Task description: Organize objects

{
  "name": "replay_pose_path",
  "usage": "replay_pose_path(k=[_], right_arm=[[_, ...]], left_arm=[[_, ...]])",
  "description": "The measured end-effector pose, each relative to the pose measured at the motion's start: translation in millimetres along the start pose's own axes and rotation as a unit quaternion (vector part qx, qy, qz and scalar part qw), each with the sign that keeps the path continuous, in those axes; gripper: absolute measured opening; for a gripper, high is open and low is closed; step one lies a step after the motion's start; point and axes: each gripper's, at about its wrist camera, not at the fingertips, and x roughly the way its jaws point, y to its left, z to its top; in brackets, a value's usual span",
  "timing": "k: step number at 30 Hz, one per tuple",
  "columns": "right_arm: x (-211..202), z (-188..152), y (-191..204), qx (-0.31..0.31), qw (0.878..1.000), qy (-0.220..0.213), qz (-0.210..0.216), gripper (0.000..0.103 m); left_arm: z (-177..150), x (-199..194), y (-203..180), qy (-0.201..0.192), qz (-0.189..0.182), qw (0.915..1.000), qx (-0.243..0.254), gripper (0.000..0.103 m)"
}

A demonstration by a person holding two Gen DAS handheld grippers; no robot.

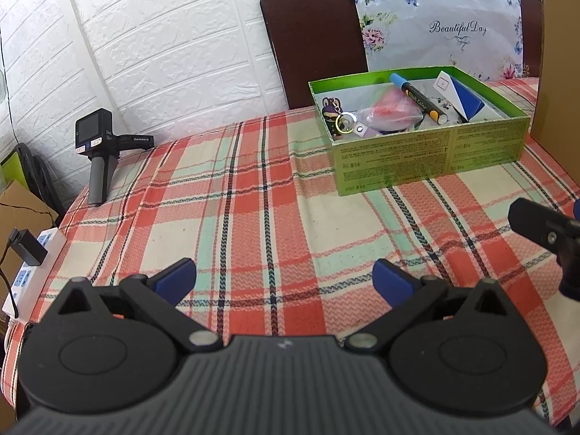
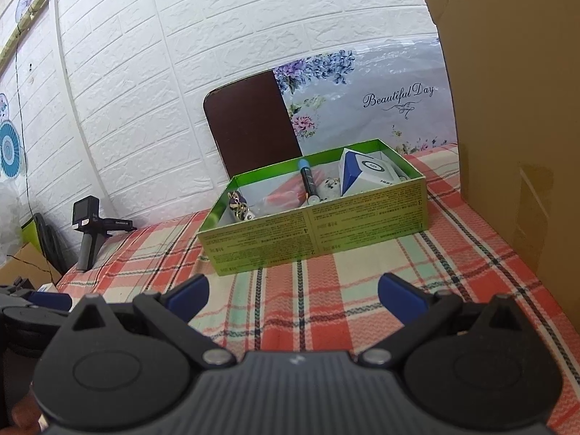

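Observation:
A green cardboard box (image 1: 427,159) stands on the plaid tablecloth at the far right; it also shows in the right wrist view (image 2: 311,235). Inside lie a purple figure keychain (image 1: 331,116), a black marker with a blue cap (image 1: 420,99), a pink packet (image 1: 391,108) and a blue and white carton (image 1: 462,96). My left gripper (image 1: 284,279) is open and empty, well short of the box. My right gripper (image 2: 293,295) is open and empty, just in front of the box.
A black handheld camera on a grip (image 1: 98,145) stands at the table's far left edge. A tall cardboard panel (image 2: 514,108) rises at the right. A brown board (image 1: 311,43) and a floral sheet lean on the wall. A power strip (image 1: 29,272) lies off the left edge.

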Motion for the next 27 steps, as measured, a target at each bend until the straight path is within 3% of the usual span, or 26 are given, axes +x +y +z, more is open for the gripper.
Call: replay_pose_path(k=[27], right_arm=[[9.0,-10.3,9.8,-0.006,1.0,0.023,-0.004,0.103]], left_arm=[[-6.8,13.7,5.1,0.023,-0.009,0.9997,-0.002,0.103]])
